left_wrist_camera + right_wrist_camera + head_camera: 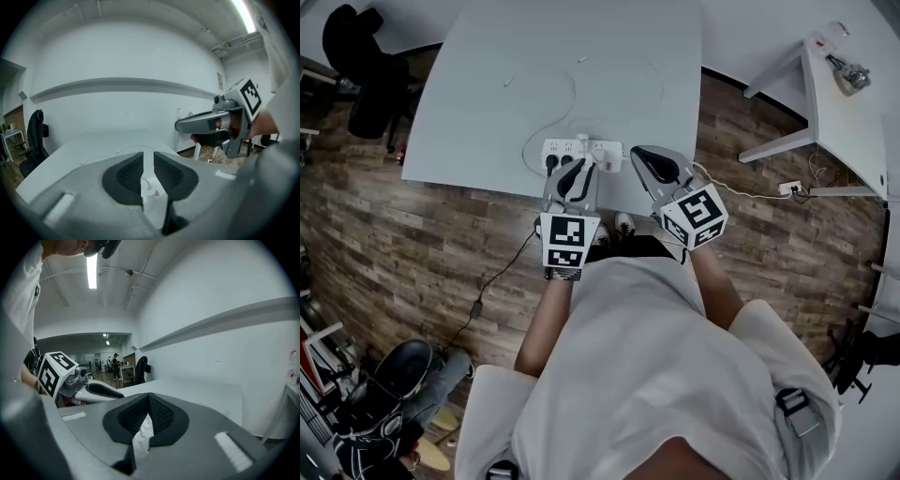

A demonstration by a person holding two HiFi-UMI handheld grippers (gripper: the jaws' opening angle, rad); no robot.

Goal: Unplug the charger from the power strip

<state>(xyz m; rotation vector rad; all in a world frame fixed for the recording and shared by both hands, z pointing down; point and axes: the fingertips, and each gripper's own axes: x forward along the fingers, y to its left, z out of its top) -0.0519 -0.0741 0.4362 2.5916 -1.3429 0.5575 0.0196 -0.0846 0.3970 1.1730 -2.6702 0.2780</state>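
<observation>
Though likely light and rigid, the charger (607, 152) looks seated tight in the power strip (565, 147); pinch its sides. Both empty, the left fingers (129, 176) stand slightly apart, the right fingers (161, 415) closed.

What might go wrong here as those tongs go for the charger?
The power strip lies near the edge of the table; with the right tongs shut and beside it, pulling the charger may drag it along. The left tongs stand barely apart, so they may bump the charger rather than straddle it.
</observation>
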